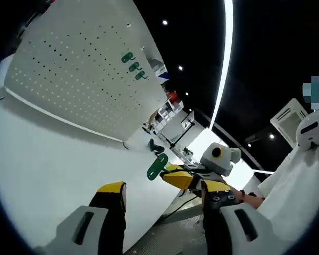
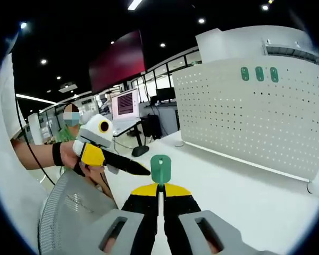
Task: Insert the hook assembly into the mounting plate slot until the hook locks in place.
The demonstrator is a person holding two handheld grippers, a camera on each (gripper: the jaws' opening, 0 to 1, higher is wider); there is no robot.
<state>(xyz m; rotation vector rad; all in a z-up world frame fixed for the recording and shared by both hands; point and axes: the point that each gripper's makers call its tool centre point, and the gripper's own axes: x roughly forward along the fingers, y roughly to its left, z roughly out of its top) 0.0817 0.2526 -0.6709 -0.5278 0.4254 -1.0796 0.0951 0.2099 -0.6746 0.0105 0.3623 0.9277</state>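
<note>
The right gripper (image 2: pixel 160 197) has its yellow-tipped jaws pressed together on the lower edge of a single green hook (image 2: pixel 160 168), holding it upright above a white counter (image 2: pixel 239 196). Seen from the left gripper view, the same hook (image 1: pixel 157 166) juts from the right gripper (image 1: pixel 167 174) at mid-frame, well apart from the board. The left gripper (image 1: pixel 162 199) stands spread with nothing between its jaws; in the right gripper view it (image 2: pixel 141 170) reaches in from the left, its dark tip near the hook, though whether they touch cannot be told.

The white perforated mounting plate (image 2: pixel 244 122) stands upright at the back of the counter. Three more green hooks (image 2: pixel 259 74) already sit side by side in its top rows, which makes four hooks in all, one plate and two grippers.

The hook looks like a small moulded plastic part: light, stiff and probably smooth enough to twist in the jaws if it meets the plate crooked. A hold low on its flat body, as here, likely leaves the rear tabs free to enter the holes. The plate appears a thin, rigid sheet that may rock when pushed, so seating the hook probably calls for a square, steady press until it catches.
</note>
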